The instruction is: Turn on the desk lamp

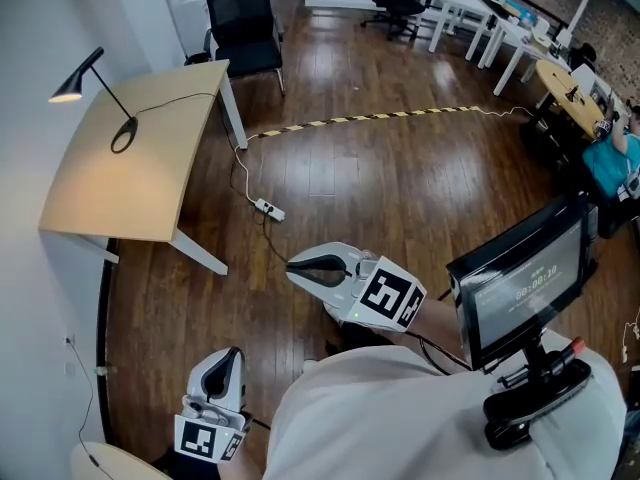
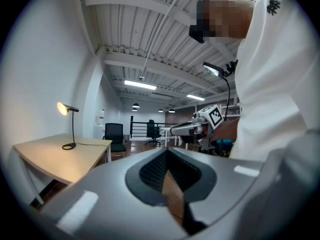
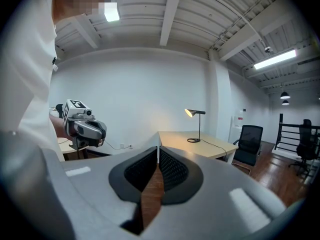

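The desk lamp [image 1: 66, 95] stands far ahead of both sets of fingers, well out of reach, on the far corner of a pale desk [image 1: 150, 173]. In both gripper views its shade glows, so I judge it lit. It looks light and spindly: a thin stiff stem on a small ring base, likely to tip or slide if pushed sideways. I can't make out a switch. If I had to touch it, I'd press down on the base or steady the stem low, never the shade. Its cable [image 1: 180, 98] trails off the desk edge toward a power strip [image 1: 268, 208] on the floor, closer to my fingertips than the lamp is.

The left gripper [image 2: 167, 184] has its pads [image 2: 152, 171] pressed together on nothing. The right gripper [image 3: 157, 169] is likewise closed and empty, held higher and further forward.
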Available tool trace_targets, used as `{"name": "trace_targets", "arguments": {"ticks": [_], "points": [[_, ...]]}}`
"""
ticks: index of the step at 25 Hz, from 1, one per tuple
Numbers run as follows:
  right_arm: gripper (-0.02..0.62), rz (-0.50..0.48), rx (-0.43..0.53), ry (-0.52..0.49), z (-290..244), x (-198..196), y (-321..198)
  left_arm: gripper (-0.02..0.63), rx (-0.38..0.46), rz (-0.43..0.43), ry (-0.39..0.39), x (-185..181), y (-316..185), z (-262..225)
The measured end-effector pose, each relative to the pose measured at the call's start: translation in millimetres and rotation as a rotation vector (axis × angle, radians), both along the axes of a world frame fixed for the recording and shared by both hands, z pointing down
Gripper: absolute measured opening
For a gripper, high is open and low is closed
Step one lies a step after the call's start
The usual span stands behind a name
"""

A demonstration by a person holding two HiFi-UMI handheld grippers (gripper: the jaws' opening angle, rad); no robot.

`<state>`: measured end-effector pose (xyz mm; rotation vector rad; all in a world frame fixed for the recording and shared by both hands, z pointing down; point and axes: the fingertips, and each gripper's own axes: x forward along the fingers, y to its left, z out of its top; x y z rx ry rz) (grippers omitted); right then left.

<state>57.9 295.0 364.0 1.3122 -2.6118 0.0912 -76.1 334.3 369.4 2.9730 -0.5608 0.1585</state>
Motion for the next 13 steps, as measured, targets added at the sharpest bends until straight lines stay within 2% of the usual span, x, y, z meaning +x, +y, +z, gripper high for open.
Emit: {"name": "trace_targets", "arguments": {"ticks": [13], "points": [[0.011,-0.007,0.006,0.0,3.0,-7.3,-3.8,0.017,-0.008,-0.006,-0.004,-5.1,2.7,6.6]]}}
